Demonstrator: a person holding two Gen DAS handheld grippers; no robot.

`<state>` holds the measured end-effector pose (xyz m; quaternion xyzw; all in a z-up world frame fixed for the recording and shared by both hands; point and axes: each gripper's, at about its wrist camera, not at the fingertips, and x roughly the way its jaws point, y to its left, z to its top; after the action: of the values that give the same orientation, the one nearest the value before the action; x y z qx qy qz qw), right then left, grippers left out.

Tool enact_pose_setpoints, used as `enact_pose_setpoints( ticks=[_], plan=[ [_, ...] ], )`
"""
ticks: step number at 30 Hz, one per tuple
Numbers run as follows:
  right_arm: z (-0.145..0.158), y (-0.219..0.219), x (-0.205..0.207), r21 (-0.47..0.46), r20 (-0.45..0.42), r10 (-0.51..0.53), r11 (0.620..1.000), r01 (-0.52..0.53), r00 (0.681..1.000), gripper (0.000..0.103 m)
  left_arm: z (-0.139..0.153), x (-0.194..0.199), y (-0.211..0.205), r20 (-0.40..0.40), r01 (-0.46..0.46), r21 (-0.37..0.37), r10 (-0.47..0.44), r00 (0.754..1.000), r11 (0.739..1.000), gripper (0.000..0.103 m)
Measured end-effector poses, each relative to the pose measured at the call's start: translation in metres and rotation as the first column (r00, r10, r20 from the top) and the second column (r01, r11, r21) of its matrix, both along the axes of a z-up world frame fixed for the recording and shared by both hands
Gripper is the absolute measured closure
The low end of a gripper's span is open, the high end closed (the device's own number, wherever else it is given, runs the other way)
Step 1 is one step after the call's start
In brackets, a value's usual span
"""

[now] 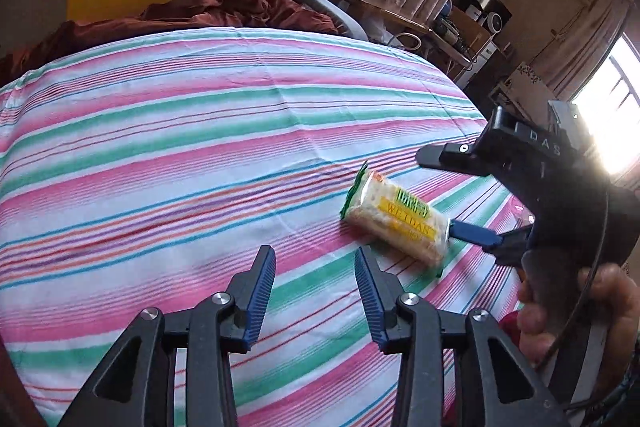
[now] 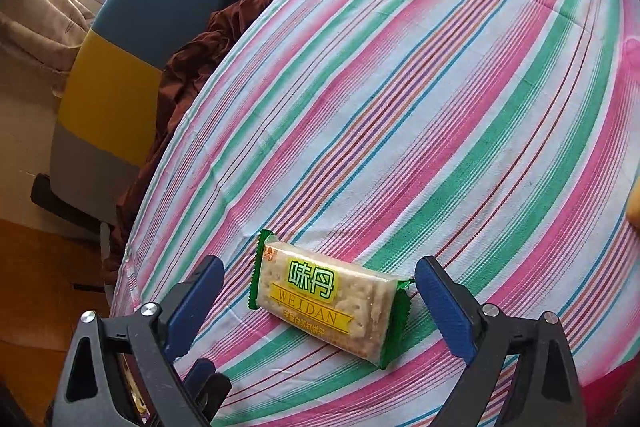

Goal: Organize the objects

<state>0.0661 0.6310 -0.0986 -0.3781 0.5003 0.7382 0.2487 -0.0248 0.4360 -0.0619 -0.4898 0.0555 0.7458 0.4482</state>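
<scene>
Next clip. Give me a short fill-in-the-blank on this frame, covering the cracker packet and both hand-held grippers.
1. The clear, green-edged cracker packet lies on the ____ bedsheet.
2. The right hand-held gripper is open, with one blue finger on each ____ of the packet.
3. The left hand-held gripper is open and holds ____.
4. The brand word printed in Latin letters on the packet reads ____.

Missing words: striped; side; nothing; WEIDAN
</scene>
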Motion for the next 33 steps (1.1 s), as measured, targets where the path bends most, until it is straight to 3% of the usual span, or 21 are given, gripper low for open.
enact_pose_setpoints(
  ticks=[4,11,15,18,23,26,33],
  plan=[
    [-0.004,0.003,0.002,-0.031,-0.011,-0.018,0.999,0.018,1.000,0.005,-0.003,-0.005,0.034,-0.011,0.077,0.019,-0.077,0.997,0.997,0.047],
    [-0.007,0.005,0.004,-0.060,-0.040,-0.035,0.998,0.033,0.999,0.000,-0.029,-0.025,0.072,0.046,0.113,0.068,-0.116,0.992,0.991,0.042],
    [-0.008,0.005,-0.001,-0.069,-0.051,-0.015,0.998,0.011,0.999,0.000,-0.029,-0.015,0.075,0.087,0.183,0.120,-0.194,0.977,0.976,0.043],
    [-0.007,-0.001,-0.010,-0.060,-0.038,0.041,0.997,-0.043,0.998,0.000,-0.027,0.001,0.066,0.015,0.206,0.091,-0.209,0.978,0.974,0.044],
    [-0.011,-0.007,-0.016,-0.107,-0.075,0.109,0.987,-0.117,0.991,0.000,-0.025,-0.002,0.022,0.059,0.113,0.098,-0.119,0.991,0.989,0.055],
    [-0.013,-0.024,-0.032,-0.125,-0.093,0.231,0.962,-0.242,0.968,0.000,-0.024,0.002,-0.009,0.033,0.063,0.073,-0.065,0.997,0.995,0.056],
    [-0.016,-0.070,-0.058,-0.145,-0.104,0.485,0.856,-0.496,0.868,0.000,-0.020,0.021,-0.071,-0.007,0.017,0.040,-0.016,1.000,0.999,0.056]
  ],
)
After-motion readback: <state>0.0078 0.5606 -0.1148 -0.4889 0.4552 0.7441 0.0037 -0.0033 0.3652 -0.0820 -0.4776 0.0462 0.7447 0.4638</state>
